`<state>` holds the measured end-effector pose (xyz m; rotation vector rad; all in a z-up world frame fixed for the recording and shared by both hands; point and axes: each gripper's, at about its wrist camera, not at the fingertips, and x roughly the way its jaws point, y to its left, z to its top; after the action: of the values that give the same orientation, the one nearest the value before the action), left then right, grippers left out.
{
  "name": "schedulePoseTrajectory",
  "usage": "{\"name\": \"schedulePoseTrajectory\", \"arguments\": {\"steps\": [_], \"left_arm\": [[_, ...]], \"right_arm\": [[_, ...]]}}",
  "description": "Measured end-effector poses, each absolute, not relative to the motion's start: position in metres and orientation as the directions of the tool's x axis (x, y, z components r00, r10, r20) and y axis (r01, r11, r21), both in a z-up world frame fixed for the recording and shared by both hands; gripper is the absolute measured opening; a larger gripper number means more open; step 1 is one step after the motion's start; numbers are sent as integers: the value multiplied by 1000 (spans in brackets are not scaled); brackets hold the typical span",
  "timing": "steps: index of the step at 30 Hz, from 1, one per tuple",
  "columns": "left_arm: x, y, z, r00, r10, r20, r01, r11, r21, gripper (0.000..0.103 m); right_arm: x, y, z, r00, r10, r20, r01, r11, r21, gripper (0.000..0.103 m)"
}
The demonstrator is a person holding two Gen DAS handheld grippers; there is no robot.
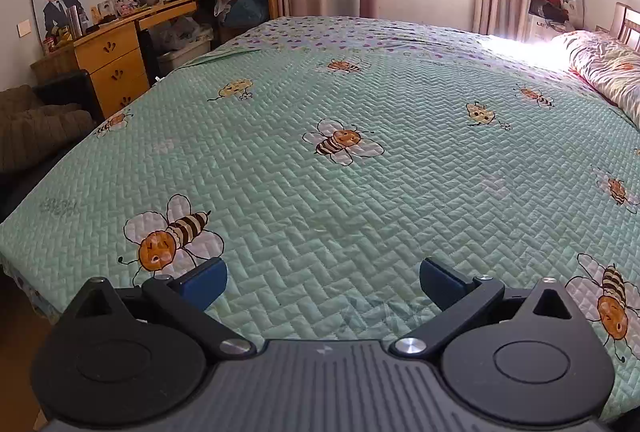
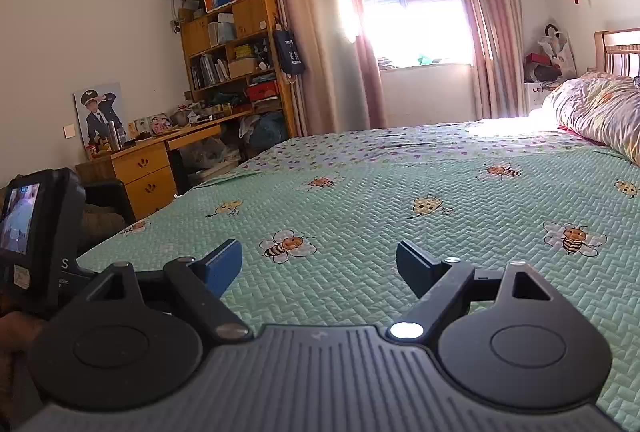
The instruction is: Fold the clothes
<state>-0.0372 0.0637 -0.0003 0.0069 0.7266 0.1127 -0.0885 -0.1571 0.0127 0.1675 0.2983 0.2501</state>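
Sunlight from the window (image 2: 416, 32) washes the far side of a bedroom, and a bed (image 1: 360, 160) with a green quilted cover printed with bees fills the space ahead of both your tools; your left gripper (image 1: 323, 282) stands with its jaws wide apart and nothing between them, only bare cover showing in the gap; one bee (image 1: 172, 236) lies just beyond the left-hand finger, another (image 1: 342, 141) further out ahead of the gap; your right gripper (image 2: 319, 268) is likewise spread wide and empty, pointing across the bed; a bee (image 2: 287, 246) sits just past its gap, toward the left-hand finger; the other tool's camera (image 2: 38, 232) shows just left of it; a pillow (image 2: 600, 108) lies far off to the right of the jaws, a wooden desk (image 2: 148, 172) and shelves (image 2: 236, 48) far to the left; no clothes can be seen in either view, so you cannot tell where they lie.
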Motion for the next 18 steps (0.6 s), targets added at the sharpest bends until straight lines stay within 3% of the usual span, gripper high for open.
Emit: {"name": "schedulePoseTrajectory", "arguments": {"steps": [15,18], "left_arm": [[-38,69,14,761,60,-646,-74,997,6,102],[-40,73,18,771,31,-636,-62,998,-27,102]], "right_arm": [[-89,-145,16,919,295,-263,-252,950,186,85],[-91,-141,18,929,297,-221,-261,949,178,92]]}}
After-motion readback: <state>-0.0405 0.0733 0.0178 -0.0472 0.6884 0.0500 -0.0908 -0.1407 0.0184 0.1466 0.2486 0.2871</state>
